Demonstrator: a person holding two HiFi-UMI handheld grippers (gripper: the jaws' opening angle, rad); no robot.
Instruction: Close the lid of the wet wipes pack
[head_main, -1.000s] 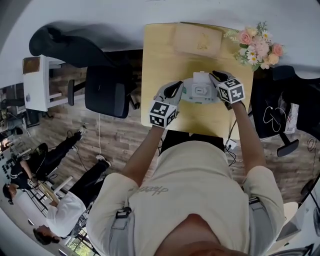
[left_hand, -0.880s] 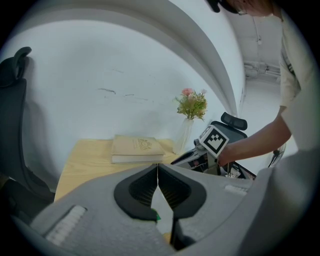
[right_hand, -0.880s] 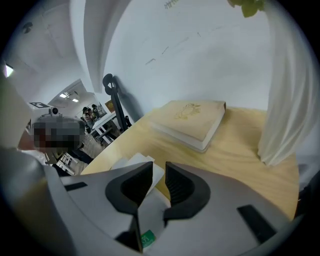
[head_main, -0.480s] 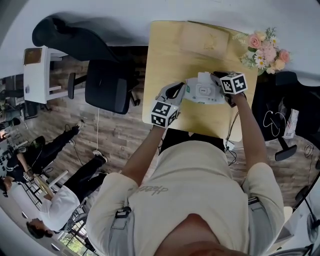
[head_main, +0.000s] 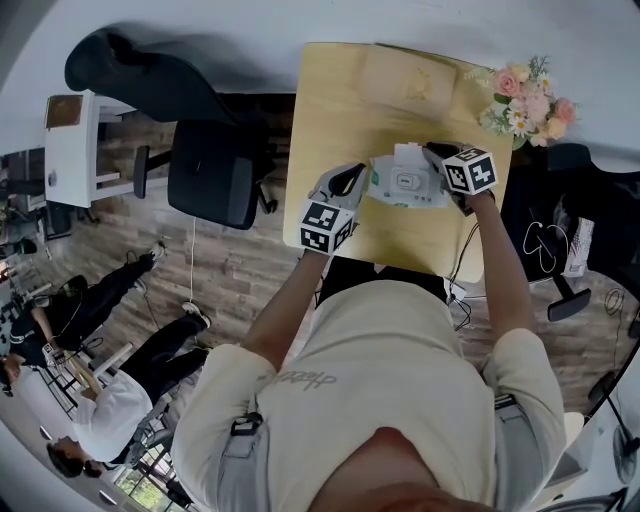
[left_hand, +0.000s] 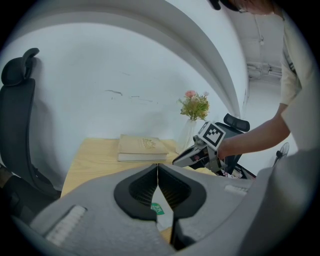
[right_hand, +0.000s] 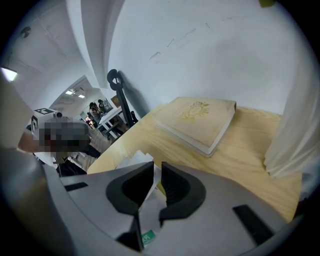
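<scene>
The wet wipes pack (head_main: 404, 186) lies on the wooden table (head_main: 330, 110), green print on its top. Its white lid flap (head_main: 408, 155) stands up at the far side. My left gripper (head_main: 360, 182) is at the pack's left end; in the left gripper view (left_hand: 158, 170) its jaws meet, shut on the edge of the pack (left_hand: 159, 212). My right gripper (head_main: 434, 154) is at the pack's right far corner. In the right gripper view (right_hand: 156, 167) the jaws are nearly together with the white flap (right_hand: 131, 161) between them, above the pack (right_hand: 146, 235).
A pale book (head_main: 408, 80) lies at the table's far side. A vase of flowers (head_main: 525, 95) stands at the far right corner. A black office chair (head_main: 215, 175) is left of the table, another dark chair at the right. People sit on the floor at far left.
My right gripper has shifted slightly toward the table's far side, with the white flap. The left gripper has stayed at the pack's left end.
</scene>
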